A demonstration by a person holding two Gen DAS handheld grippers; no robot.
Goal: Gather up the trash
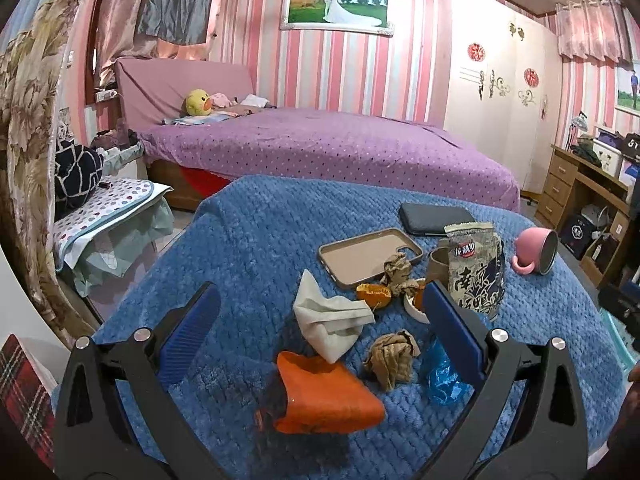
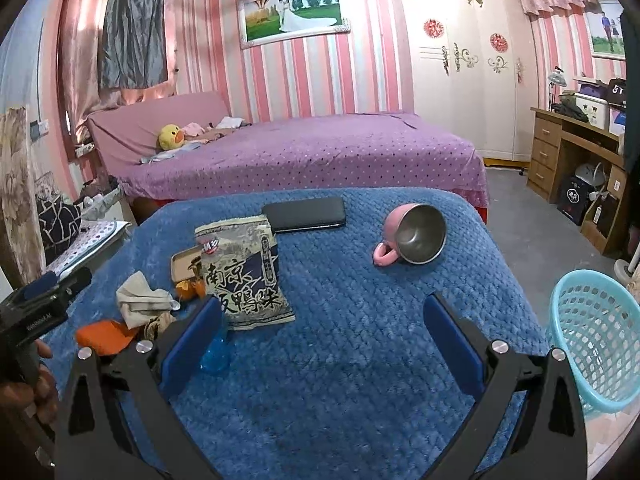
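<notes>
A nubby blue blanket [image 1: 256,240] fronts a pink-striped bedroom — crumpled tissue [image 1: 330,316], orange wrapper [image 1: 328,396], glossy snack bag [image 2: 244,276]. Left gripper [image 1: 320,320] and right gripper [image 2: 324,328] both spread wide, empty.

I count 2 crumpled brown paper balls [image 1: 391,358] | 1 snack bag [image 1: 475,270] | 1 white tissue [image 1: 330,318] | 2 orange peel pieces [image 1: 374,293] | 1 orange wrapper [image 1: 326,396] | 1 blue plastic scrap [image 1: 442,378] | 1 pink mug [image 2: 414,236] | 1 phone [image 2: 306,213] | 1 phone case [image 1: 368,255] | 1 turquoise basket [image 2: 596,336]
</notes>
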